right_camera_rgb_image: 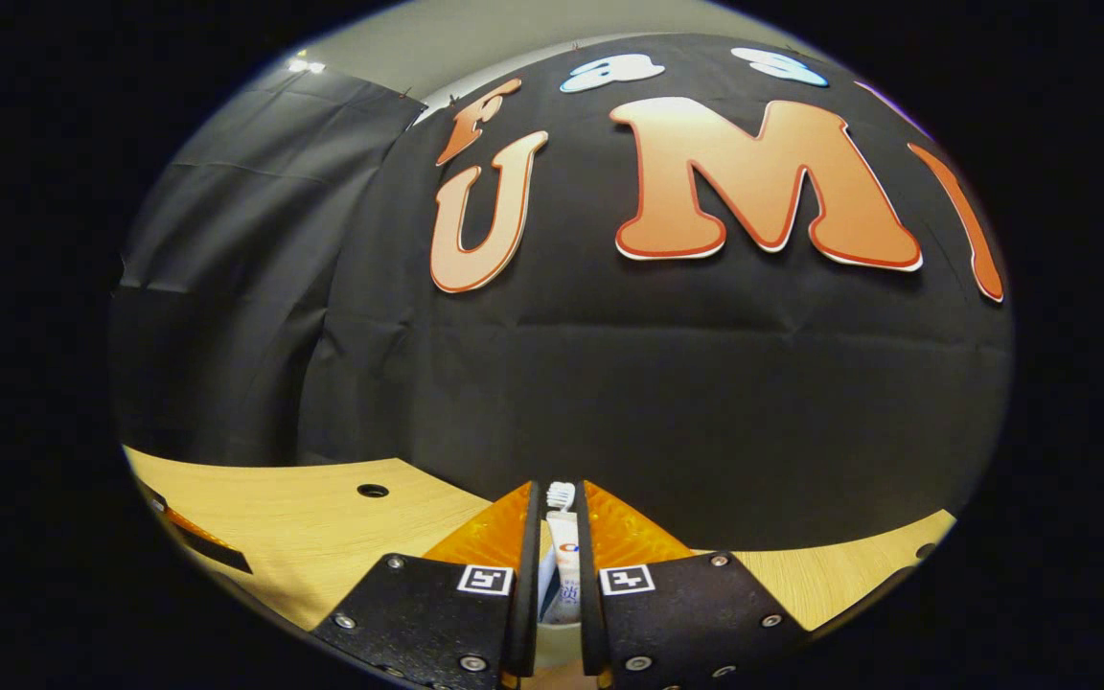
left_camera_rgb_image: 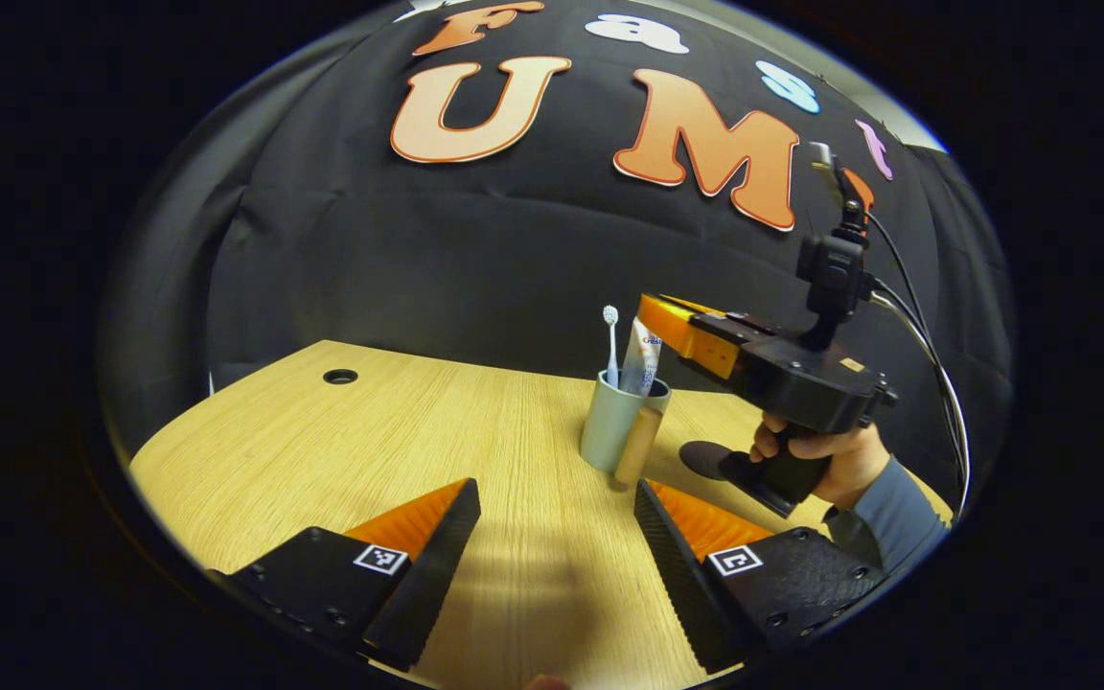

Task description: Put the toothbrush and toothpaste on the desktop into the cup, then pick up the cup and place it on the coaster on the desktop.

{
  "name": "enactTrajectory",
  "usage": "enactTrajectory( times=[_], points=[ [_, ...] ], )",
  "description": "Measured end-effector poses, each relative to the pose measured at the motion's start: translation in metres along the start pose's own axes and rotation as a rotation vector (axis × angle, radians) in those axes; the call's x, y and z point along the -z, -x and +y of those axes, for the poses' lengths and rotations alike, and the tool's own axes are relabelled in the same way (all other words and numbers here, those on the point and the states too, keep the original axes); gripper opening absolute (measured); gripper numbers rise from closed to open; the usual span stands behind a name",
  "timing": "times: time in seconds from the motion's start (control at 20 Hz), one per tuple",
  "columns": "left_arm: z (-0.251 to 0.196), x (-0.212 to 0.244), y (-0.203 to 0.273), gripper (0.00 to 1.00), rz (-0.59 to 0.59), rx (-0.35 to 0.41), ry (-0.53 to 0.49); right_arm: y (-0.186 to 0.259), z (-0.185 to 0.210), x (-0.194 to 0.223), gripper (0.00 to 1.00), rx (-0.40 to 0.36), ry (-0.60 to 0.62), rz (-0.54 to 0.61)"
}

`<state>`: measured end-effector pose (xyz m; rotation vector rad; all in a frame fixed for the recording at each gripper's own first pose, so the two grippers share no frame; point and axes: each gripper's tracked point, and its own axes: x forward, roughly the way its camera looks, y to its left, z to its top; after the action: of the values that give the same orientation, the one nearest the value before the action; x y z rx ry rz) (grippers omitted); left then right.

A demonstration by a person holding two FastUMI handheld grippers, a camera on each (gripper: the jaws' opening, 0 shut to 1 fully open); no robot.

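Right gripper [right_camera_rgb_image: 552,561] pinched narrow on toothpaste tube [left_camera_rgb_image: 644,356], lowering it upright into grey cup [left_camera_rgb_image: 615,422] beside toothbrush [left_camera_rgb_image: 611,345]. Left gripper [left_camera_rgb_image: 557,537] spread wide, empty, hovering at 6 o'clock of cup. Dark coaster [left_camera_rgb_image: 702,458] waiting at 3 o'clock on desktop [left_camera_rgb_image: 399,431].

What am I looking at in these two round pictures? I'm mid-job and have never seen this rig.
A person holds a hand-held gripper in each hand; a camera rides on each, looking along its fingers. In the left gripper view, the left hand-held gripper is open above the wooden desktop. Ahead stands the cup with the toothbrush and toothpaste already in it. The right hand-held gripper, held by a hand, reaches the toothpaste top. The dark disc behind looks like the coaster. In the right gripper view, its fingers stand nearly shut around the toothpaste; whether they press it is unclear.
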<state>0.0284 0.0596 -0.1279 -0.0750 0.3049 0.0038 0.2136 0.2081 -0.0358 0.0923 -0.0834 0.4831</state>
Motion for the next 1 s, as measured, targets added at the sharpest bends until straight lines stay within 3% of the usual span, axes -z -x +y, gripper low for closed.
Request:
enactTrajectory(
  times=[0.1, 0.2, 0.25, 0.3, 0.35, 0.4, 0.45, 0.55, 0.95, 1.0],
  points=[
    [-0.003, -0.006, 0.002, 0.98, -0.009, -0.007, -0.015, 0.016, -0.011, -0.011, 0.25, 0.027, -0.001, -0.003],
    [-0.007, -0.017, 0.0, 0.97, -0.026, -0.013, -0.04, 0.032, -0.018, -0.022, 0.37, 0.04, 0.007, 0.002],
    [-0.01, -0.024, -0.001, 0.97, -0.031, -0.014, -0.05, 0.041, -0.02, -0.028, 0.5, 0.043, 0.008, 0.0],
    [-0.014, -0.03, -0.003, 0.97, -0.035, -0.012, -0.057, 0.05, -0.024, -0.036, 0.51, 0.049, 0.01, -0.01],
    [-0.017, -0.035, -0.006, 0.97, -0.038, -0.011, -0.063, 0.06, -0.027, -0.044, 0.63, 0.058, 0.013, -0.022],
    [-0.022, -0.04, -0.008, 0.97, -0.04, -0.009, -0.066, 0.069, -0.031, -0.051, 0.67, 0.066, 0.019, -0.031],
    [-0.027, -0.046, -0.012, 0.97, -0.04, -0.003, -0.068, 0.078, -0.035, -0.058, 0.81, 0.078, 0.03, -0.038],
    [-0.035, -0.058, -0.02, 0.98, -0.046, 0.004, -0.086, 0.096, -0.046, -0.07, 0.9, 0.112, 0.047, -0.037],
    [-0.07, -0.097, -0.066, 0.97, -0.015, 0.045, -0.14, 0.172, -0.096, -0.117, 1.0, 0.243, 0.095, -0.062],
    [-0.071, -0.1, -0.071, 0.97, 0.002, 0.047, -0.132, 0.179, -0.099, -0.123, 0.98, 0.253, 0.104, -0.066]
  ],
)
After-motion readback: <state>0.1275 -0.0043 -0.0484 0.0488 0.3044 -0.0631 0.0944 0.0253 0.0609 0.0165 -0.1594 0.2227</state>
